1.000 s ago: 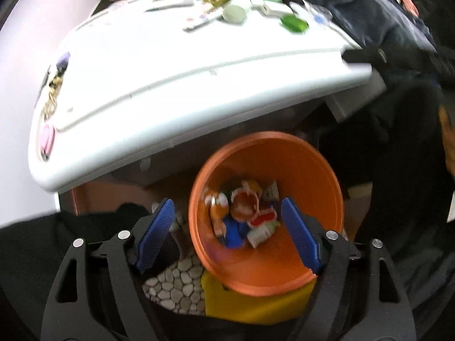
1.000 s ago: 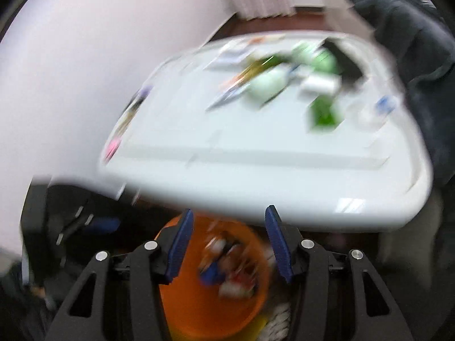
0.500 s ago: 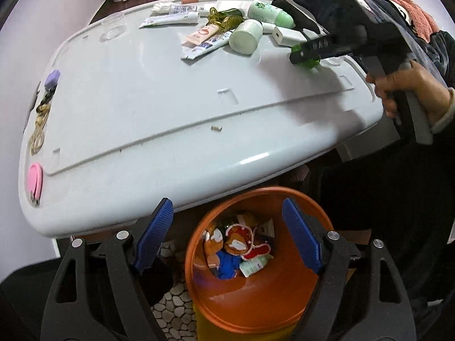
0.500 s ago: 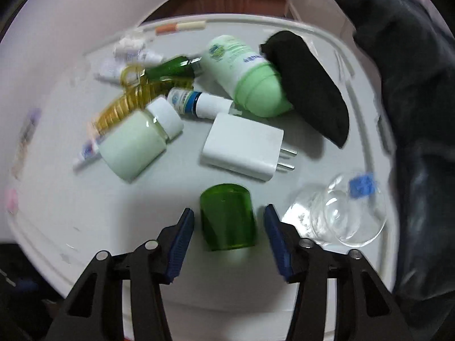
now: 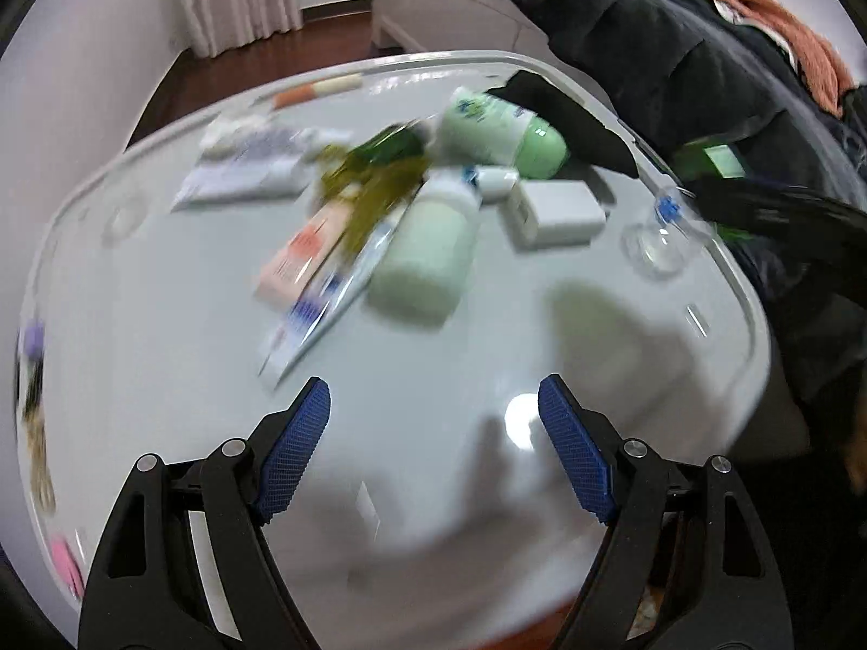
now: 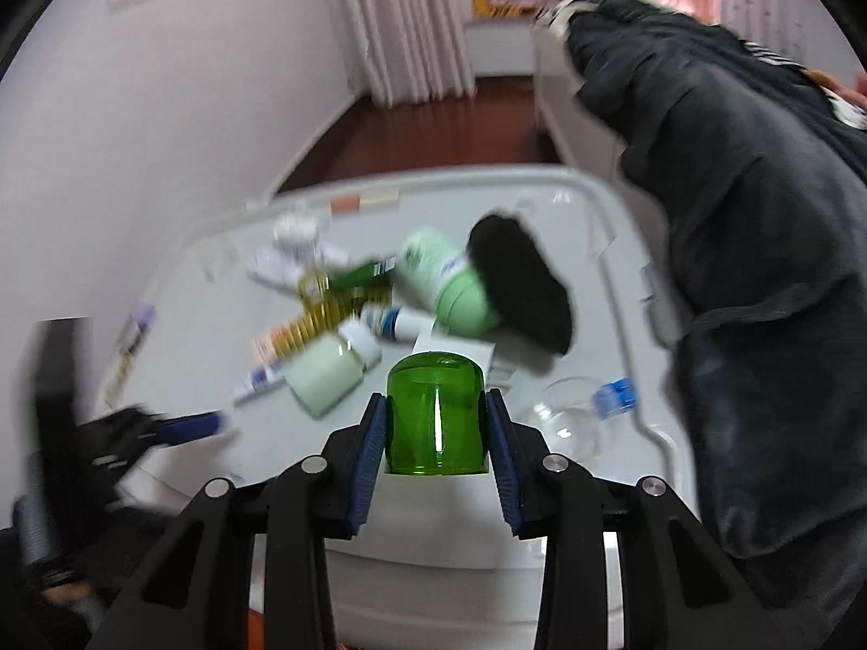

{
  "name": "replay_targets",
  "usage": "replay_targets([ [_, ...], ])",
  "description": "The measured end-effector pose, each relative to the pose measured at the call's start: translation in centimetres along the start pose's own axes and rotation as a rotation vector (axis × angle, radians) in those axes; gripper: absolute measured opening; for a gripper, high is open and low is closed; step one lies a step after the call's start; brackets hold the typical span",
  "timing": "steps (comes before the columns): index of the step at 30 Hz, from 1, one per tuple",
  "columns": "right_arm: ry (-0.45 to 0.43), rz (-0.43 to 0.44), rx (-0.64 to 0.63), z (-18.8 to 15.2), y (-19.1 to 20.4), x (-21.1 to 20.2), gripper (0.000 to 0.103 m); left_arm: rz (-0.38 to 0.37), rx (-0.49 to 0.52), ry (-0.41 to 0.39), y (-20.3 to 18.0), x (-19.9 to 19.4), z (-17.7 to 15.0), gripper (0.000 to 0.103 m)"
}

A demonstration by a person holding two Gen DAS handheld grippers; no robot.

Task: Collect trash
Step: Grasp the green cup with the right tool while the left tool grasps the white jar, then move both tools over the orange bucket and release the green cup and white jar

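My right gripper [image 6: 436,403] is shut on a translucent green cap [image 6: 436,428], held clear above the white table [image 6: 466,541]. Over the table's bare front part [image 5: 162,352], my left gripper [image 5: 433,395] stands open with nothing between its blue pads. Beyond it lie a pale green jar [image 5: 428,254], a toothpaste tube [image 5: 325,314], a white charger [image 5: 552,211], a green-and-white bottle [image 5: 504,135] and a crushed clear bottle [image 5: 655,238]. The right wrist view catches the left gripper's blue pad [image 6: 189,425] as a blur at the left.
A black pouch [image 5: 563,119] lies at the table's far right, next to dark clothing [image 5: 704,54] piled along that side. Small items [image 5: 32,379] line the table's left edge. A white wall [image 6: 135,162] and curtains [image 6: 406,27] stand behind.
My left gripper moved from above the orange bin to over the table; the bin is out of view. My right gripper shut on the green cap and lifted it off the table.
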State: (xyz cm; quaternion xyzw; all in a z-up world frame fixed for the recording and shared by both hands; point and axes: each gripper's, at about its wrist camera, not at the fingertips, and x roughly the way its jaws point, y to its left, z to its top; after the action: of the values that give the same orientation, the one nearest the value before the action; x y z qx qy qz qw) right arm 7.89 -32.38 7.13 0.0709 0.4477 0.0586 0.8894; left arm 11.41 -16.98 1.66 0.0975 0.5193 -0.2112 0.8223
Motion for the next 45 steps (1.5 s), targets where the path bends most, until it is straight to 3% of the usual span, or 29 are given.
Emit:
replay_targets([
  [6, -0.066, 0.049, 0.080, 0.1, -1.8, -1.8, 0.037, 0.079, 0.047, 0.017, -1.0, 4.8, 4.4, 0.075],
  [7, -0.059, 0.064, 0.094, 0.1, -2.2, -1.6, 0.037, 0.119, 0.072, -0.024, -1.3, 5.1, 4.7, 0.051],
  [8, -0.051, 0.073, 0.107, 0.0, -2.6, -1.3, 0.037, 0.136, 0.097, -0.023, -1.5, 5.4, 4.7, 0.044],
  [12, -0.038, 0.081, 0.113, 0.0, -2.6, -0.9, 0.037, 0.096, 0.047, -0.054, -0.5, 5.1, 4.5, 0.042],
  [15, -0.044, 0.077, 0.093, -0.1, -2.2, -1.1, 0.037, 0.078, 0.021, -0.067, 0.7, 2.7, 3.4, 0.042],
  [19, -0.048, 0.092, 0.062, -0.3, -0.6, -1.8, 0.037, 0.041, -0.006, -0.122, 1.9, -3.9, 0.7, 0.042],
  [23, -0.045, 0.140, 0.023, -1.6, 2.3, -3.5, 0.037, 0.048, -0.007, -0.168, 2.1, -11.3, -3.8, 0.042],
  [27, -0.037, 0.197, -0.044, -4.5, 6.3, -6.8, 0.037, 0.066, -0.024, -0.184, 1.9, -16.2, -8.8, 0.042],
  [31, 0.009, 0.240, -0.113, -8.9, 9.6, -9.0, 0.037, 0.072, -0.022, -0.133, 2.0, -16.8, -14.1, 0.042],
  [36, 0.134, 0.249, -0.210, -14.9, 12.5, -8.6, 0.037, 0.016, -0.021, 0.013, 1.2, -14.5, -21.0, 0.042],
  [40, 0.248, 0.259, -0.221, -18.2, 13.1, -6.6, 0.037, -0.037, -0.048, 0.125, 0.9, -12.5, -23.4, 0.042],
  [42, 0.305, 0.260, -0.237, -19.6, 13.4, -5.5, 0.037, -0.019, -0.029, 0.171, 0.4, -11.7, -23.6, 0.043],
  [43, 0.326, 0.257, -0.244, -20.2, 13.4, -4.9, 0.041, -0.004, -0.017, 0.191, 0.2, -11.4, -23.7, 0.050],
  [44, 0.344, 0.248, -0.246, -20.5, 13.4, -4.4, 0.055, 0.001, -0.010, 0.199, 0.1, -11.2, -23.7, 0.057],
  [45, 0.355, 0.243, -0.244, -20.7, 13.3, -4.1, 0.058, 0.001, -0.002, 0.201, 0.0, -11.2, -23.7, 0.067],
])
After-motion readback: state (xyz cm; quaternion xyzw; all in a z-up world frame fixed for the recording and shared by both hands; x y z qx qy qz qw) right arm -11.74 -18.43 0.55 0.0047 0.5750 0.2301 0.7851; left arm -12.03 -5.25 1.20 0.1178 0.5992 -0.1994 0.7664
